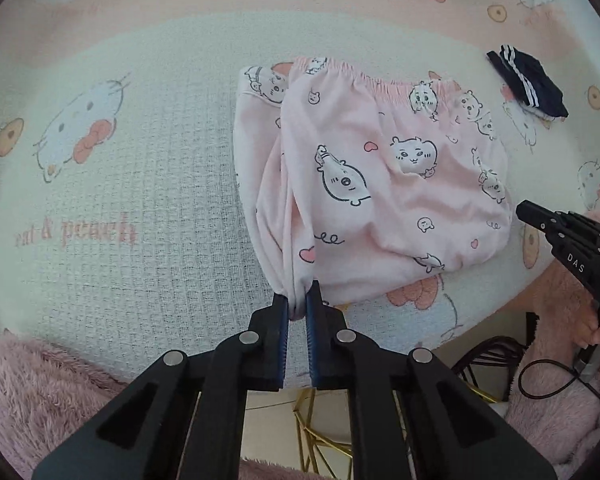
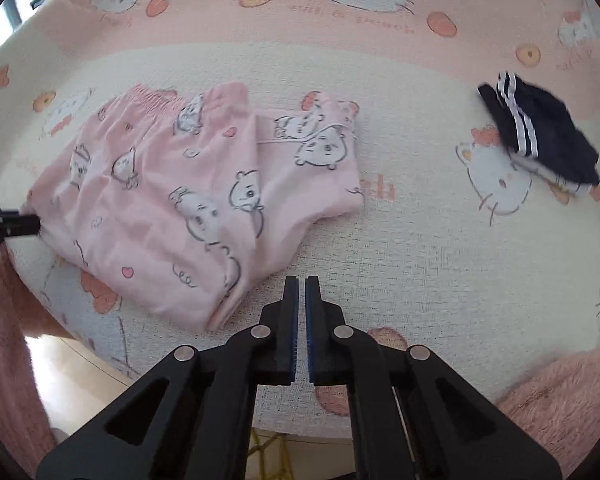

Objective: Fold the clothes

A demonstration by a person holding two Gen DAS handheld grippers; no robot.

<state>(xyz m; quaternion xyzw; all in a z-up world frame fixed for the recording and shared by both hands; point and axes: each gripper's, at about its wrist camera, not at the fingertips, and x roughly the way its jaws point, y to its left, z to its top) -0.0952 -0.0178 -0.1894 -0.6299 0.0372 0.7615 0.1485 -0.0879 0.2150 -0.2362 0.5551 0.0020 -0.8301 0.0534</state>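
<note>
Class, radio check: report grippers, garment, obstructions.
Left gripper shut on pink pants. Right gripper shut, empty. Navy garment lies apart, nothing blocking.

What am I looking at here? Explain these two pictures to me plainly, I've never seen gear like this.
A person holds two hand tools, each ending in a two-finger claw with a camera behind it. One picture looks along the left claw, the other along the right claw. Both look down on a table under a cat-print cloth. On it lie pink pajama pants, partly folded, and a small folded dark garment with white stripes. The left claw pinches a bunched edge of the pants. The right claw is shut on nothing, just past the pants.
</note>
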